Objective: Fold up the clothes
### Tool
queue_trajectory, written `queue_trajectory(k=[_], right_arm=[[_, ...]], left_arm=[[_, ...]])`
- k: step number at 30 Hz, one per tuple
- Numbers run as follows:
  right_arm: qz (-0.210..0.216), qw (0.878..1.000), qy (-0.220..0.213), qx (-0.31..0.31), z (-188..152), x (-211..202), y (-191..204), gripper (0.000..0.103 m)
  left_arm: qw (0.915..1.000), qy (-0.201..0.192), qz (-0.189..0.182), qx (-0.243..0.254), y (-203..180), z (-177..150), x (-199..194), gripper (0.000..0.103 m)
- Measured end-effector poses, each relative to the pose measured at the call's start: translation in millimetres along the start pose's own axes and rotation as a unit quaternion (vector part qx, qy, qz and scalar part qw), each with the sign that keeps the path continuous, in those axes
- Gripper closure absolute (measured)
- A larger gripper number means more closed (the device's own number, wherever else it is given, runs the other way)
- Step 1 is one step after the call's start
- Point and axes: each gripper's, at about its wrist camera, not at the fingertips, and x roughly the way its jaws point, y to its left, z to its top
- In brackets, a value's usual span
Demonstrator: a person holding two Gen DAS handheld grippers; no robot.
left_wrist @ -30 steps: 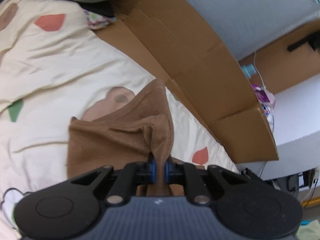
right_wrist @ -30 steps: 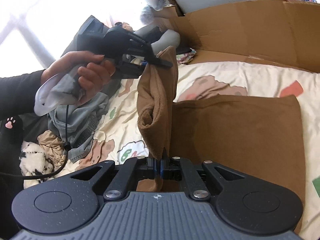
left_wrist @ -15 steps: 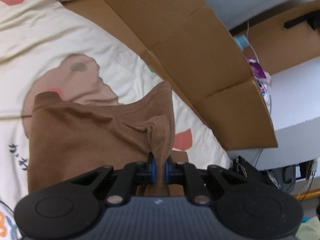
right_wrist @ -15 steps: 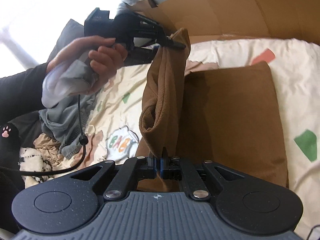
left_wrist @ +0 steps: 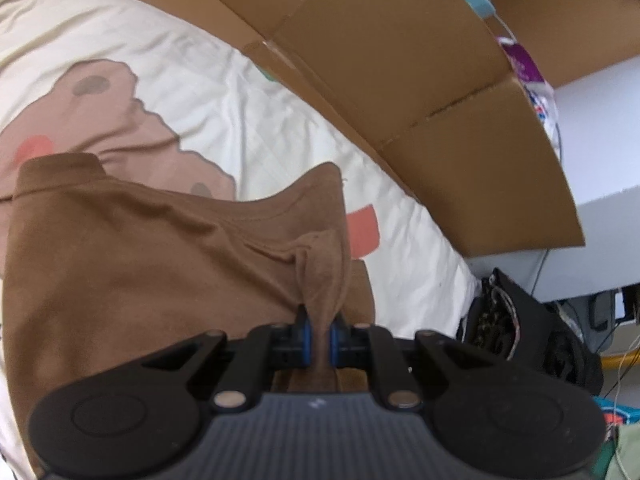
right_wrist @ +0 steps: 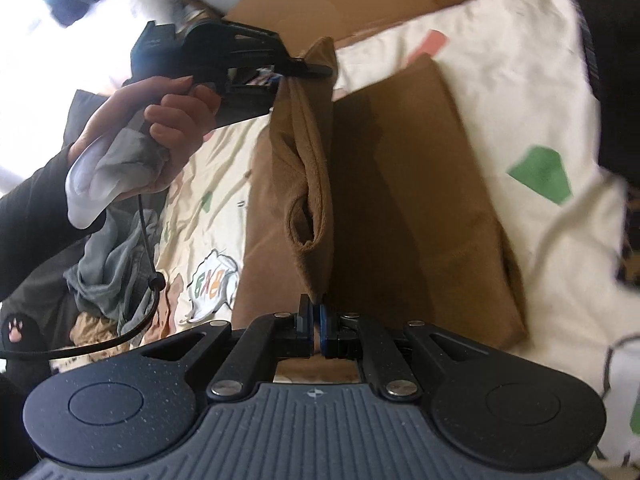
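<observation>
We see a cream bedsheet [left_wrist: 248,128] printed with cartoon bears and coloured patches, spread wide under everything. Along its far edge stands a long wall of flattened cardboard [left_wrist: 400,64]. On the sheet lies the brown garment [right_wrist: 432,208], most of it flat, with one edge lifted off the sheet and stretched between the two grippers. From the right wrist view that raised strip [right_wrist: 312,168] hangs as a loose fold with an open pocket in it.

Beside the sheet, at the left of the right wrist view, we see a heap of grey clothes [right_wrist: 112,264].

The person's left hand [right_wrist: 160,136], in a black sleeve, grips the handle of the left gripper [left_wrist: 319,334]. Its blue-padded fingers are almost together, pinched on a bunched corner of the brown garment. In the right wrist view we see the same gripper from the side, its tip at the top end of the raised strip.

The right gripper [right_wrist: 316,324] is fully closed, clamping the lower end of that strip between its fingers.
</observation>
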Motion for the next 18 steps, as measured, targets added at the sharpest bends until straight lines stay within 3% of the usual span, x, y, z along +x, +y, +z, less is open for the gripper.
queue_trajectory(k=[5, 9, 12, 17, 18], right_arm=[[0.003, 1.0, -0.007, 0.029, -9, 2, -4, 0.103], [-0.022, 0.999, -0.01, 0.038, -14, 9, -11, 0.103], [-0.039, 0.998, -0.018, 0.049, -15, 14, -18, 0.099], [-0.033, 0.995, -0.046, 0.086, -15, 9, -35, 0.094], [-0.029, 0.994, -0.052, 0.095, -14, 10, -37, 0.086]], left_arm=[[0.9998, 0.011, 0.008, 0.018, -12, -5, 15, 0.094], [0.999, 0.022, 0.02, 0.033, -16, -11, 31, 0.093], [0.9984, 0.029, 0.029, 0.038, -17, -13, 44, 0.094], [0.9981, 0.032, 0.034, 0.04, -14, -16, 52, 0.093], [0.998, 0.033, 0.035, 0.041, -14, -16, 52, 0.093]])
